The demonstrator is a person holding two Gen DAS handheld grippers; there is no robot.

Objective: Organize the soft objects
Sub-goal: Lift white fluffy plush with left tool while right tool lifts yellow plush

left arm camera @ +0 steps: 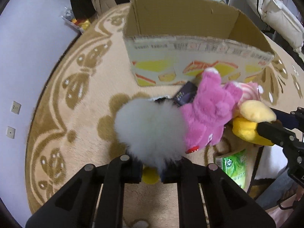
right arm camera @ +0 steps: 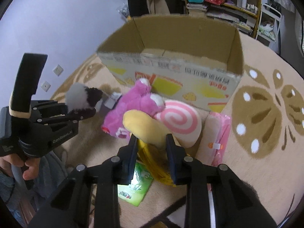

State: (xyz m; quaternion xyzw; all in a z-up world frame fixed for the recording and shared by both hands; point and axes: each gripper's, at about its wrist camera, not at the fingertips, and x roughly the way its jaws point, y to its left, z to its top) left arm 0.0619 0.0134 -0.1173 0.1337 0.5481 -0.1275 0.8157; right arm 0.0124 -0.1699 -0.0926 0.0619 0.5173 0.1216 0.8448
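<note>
The left gripper [left arm camera: 152, 171] is clamped on a fluffy grey-and-black toy [left arm camera: 150, 131] and the right gripper [right arm camera: 152, 142] on a yellow plush [right arm camera: 146, 127], both above the rug [left arm camera: 79, 133], while the cardboard box [right arm camera: 190, 38] looks empty and the pink bear [right arm camera: 131, 112], swirl cushion [right arm camera: 178, 121] and pink packet [right arm camera: 218, 133] remain outside.

Left gripper [left arm camera: 152, 171] and right gripper [right arm camera: 152, 148] both clamped, side by side.

Patterned beige rug [left arm camera: 79, 114], lilac wall [left arm camera: 28, 57], cluttered shelves [right arm camera: 224, 1] behind.
</note>
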